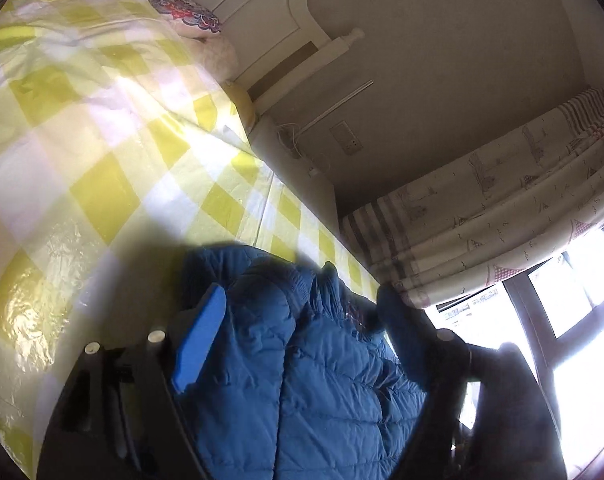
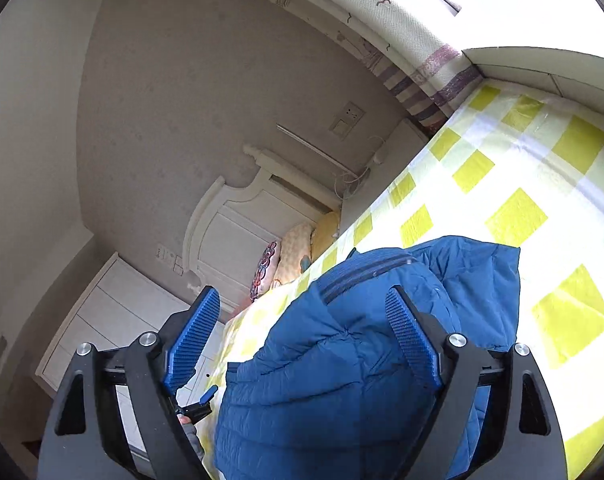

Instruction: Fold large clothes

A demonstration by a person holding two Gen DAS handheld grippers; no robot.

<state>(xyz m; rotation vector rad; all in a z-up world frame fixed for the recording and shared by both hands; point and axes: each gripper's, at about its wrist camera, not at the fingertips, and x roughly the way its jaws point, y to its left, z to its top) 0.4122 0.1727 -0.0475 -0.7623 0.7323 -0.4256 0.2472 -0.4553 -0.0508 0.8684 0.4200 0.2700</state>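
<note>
blue jacket [image 2: 342,380] nearest; yellow-check bed cover [image 2: 542,184]; white headboard [image 2: 237,232]

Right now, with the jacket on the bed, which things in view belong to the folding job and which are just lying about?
Part of the job:
- blue puffer jacket, bunched up
- checked bed cover it lies on
- left claw, open around the jacket
- right claw, open around the jacket

Just lying about:
- pillows by the headboard
- curtain
- white drawer unit
</note>
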